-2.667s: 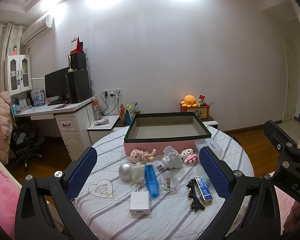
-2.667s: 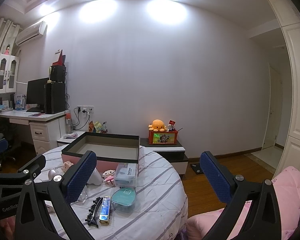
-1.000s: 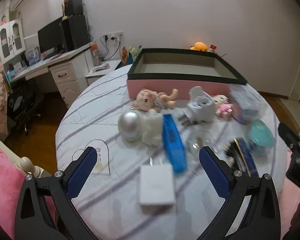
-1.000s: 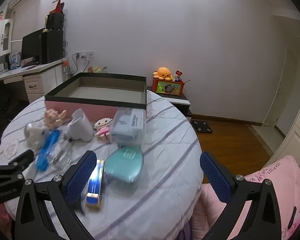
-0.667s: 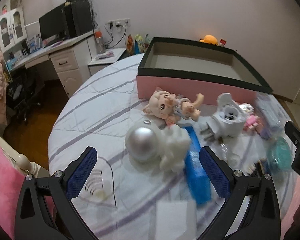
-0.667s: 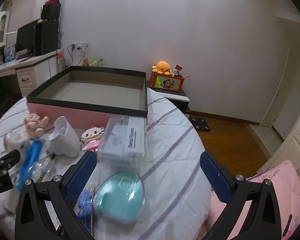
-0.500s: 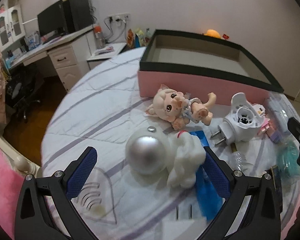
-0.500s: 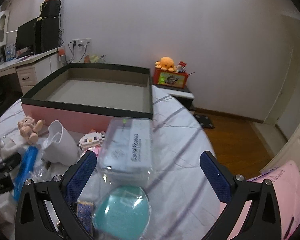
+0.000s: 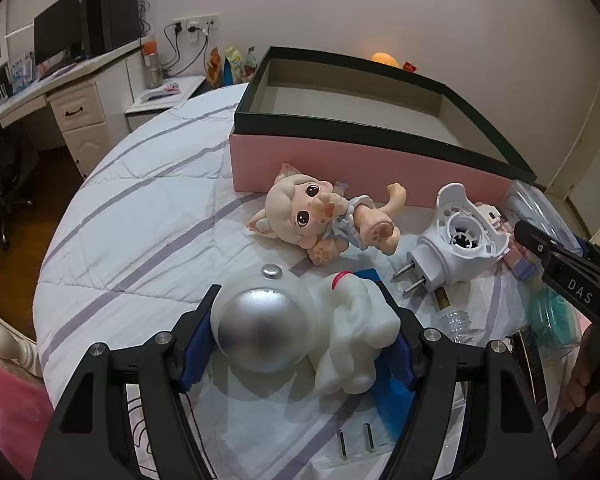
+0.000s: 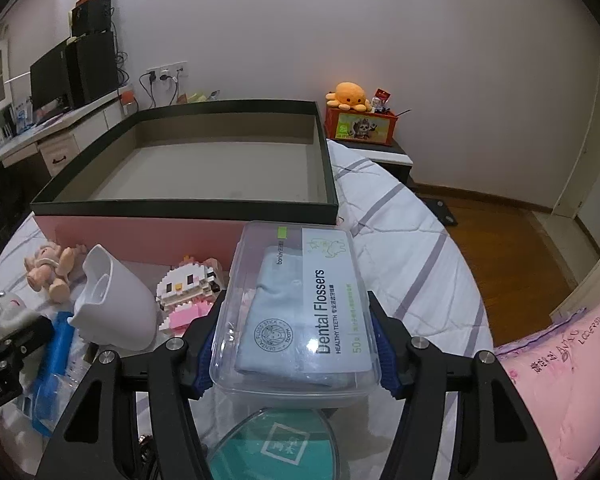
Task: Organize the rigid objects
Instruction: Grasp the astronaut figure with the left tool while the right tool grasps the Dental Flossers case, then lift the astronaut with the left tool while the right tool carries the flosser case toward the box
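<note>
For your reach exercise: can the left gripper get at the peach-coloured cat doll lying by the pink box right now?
Probably not yet: the left gripper is closing around the white astronaut figure with the silver helmet, which fills its fingers. The peach-coloured cat doll lies uncovered beyond it.

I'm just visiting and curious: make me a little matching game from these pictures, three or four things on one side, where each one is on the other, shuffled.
Things:
1. white astronaut figure with silver helmet
2. clear plastic box of dental flossers
3. peach cat-eared doll
4. orange plush octopus

Places:
A. on a red box by the far wall
B. between the left gripper's closing jaws
C. lying in front of the pink tray
D. between the right gripper's closing jaws

Pairs: 1-B, 2-D, 3-C, 4-A
</note>
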Tool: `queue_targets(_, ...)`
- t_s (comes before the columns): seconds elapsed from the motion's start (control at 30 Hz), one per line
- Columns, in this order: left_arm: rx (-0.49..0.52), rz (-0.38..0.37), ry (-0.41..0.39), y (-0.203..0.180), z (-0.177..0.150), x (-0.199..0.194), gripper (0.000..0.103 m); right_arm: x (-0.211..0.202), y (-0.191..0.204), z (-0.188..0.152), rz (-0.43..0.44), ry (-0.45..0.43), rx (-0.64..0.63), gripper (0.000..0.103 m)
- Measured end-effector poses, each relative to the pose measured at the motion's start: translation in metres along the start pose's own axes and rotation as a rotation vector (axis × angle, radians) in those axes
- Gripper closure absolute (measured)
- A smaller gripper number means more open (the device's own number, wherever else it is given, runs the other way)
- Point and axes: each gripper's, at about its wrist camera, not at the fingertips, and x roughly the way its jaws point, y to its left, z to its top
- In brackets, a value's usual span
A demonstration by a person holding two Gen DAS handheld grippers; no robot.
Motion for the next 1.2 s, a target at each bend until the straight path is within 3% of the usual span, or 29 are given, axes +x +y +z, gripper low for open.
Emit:
queue_targets(0.37,0.005,0.043,-0.020,-0.009,-0.001,-0.021,0.031,-0.036,-0.005,0.002,-0.004,-0.072,0.013,0.040)
queue_targets(0.73,0.051,0.061,-0.223,-0.029,-0.004,-0.106,0.031,-0.119,-0.004,-0.011,-0.013,-0.225,0.013,0.040)
queue_targets(1.2,0.072,0.065,-0.369,-0.051,-0.038,-0.187,0.030,-0.210,0.002,-0.048,0.060,-0.379,-0.006,0.040)
